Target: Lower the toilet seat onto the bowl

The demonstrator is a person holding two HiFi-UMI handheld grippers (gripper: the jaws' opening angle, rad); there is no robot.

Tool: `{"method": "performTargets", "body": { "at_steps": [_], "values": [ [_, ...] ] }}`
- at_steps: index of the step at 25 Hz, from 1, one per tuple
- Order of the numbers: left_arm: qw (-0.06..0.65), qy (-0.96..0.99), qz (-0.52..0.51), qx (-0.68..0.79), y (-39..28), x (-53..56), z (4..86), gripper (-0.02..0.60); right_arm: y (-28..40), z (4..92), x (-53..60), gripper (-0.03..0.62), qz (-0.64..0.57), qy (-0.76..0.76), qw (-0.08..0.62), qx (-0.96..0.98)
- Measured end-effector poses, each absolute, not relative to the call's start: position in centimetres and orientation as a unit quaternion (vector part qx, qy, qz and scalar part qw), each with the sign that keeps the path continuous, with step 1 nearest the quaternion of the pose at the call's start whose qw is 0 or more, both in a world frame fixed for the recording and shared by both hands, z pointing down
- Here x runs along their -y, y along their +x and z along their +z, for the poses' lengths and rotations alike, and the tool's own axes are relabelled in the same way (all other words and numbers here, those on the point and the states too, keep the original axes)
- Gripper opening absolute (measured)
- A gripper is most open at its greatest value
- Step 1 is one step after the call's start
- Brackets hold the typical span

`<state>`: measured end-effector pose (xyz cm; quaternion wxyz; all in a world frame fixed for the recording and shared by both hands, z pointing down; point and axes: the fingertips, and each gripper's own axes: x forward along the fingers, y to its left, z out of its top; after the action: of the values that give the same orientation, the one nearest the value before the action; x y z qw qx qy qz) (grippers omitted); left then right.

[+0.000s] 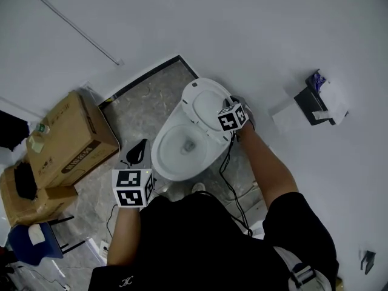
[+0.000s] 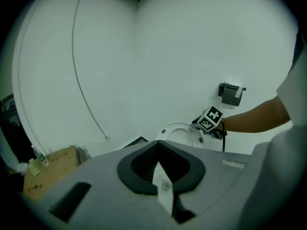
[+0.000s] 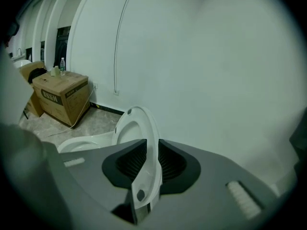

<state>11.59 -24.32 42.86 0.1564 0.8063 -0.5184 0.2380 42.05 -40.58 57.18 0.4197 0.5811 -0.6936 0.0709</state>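
**Toilet seat raised, right gripper astride its rim**

Fingers, right gripper (image 3: 147,146): apart, one on each side of the toilet seat's (image 3: 137,128) outer rim. The rim runs edge-on between them, and no firm clamp shows.

Fingers, left gripper (image 2: 157,145): brought together at the tips, with nothing between them. It is held low at the bowl's (image 1: 165,165) left side, apart from the rim.

Task item: the toilet seat stands up and tilted over the back of the bowl, not yet down. Its underside faces the open bowl.

Edges and room:
- The wall (image 1: 254,35) rises close behind the seat.
- The space over the bowl in front of the seat is open.
- A strip of stone floor (image 1: 142,105) lies between the bowl and the cardboard boxes (image 1: 70,141) on the left.
- A black cable (image 1: 233,190) trails from the right gripper down past the bowl's near right edge.
- The person's right forearm (image 1: 267,168) reaches in along that same side.

Count:
- grippers: 2
- toilet seat: 1
- bowl: 1
- cardboard boxes: 2, the larger one nearer the bowl
- bottle (image 1: 41,128): 1, on the larger box
- paper holder (image 1: 312,105): 1, on the wall, well to the right of the seat
- thin pipe (image 1: 66,20): 1, running along the wall
- blue seat (image 1: 30,240): 1, at the far left, beyond the boxes
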Motion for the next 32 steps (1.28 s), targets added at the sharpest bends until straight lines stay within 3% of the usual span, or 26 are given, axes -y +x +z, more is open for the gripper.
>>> {"method": "performTargets", "body": {
  "at_steps": [11,32],
  "values": [
    [0.158,0.784,0.248,0.546,9.9,24.7,42.8,0.008,42.4,59.1,42.5,0.092,0.053,0.561,0.456,0.689],
    [0.161,0.784,0.251,0.544,8.7,23.6,43.4,0.008,41.5,59.3,41.5,0.061,0.088,0.551,0.453,0.695]
  ]
}}
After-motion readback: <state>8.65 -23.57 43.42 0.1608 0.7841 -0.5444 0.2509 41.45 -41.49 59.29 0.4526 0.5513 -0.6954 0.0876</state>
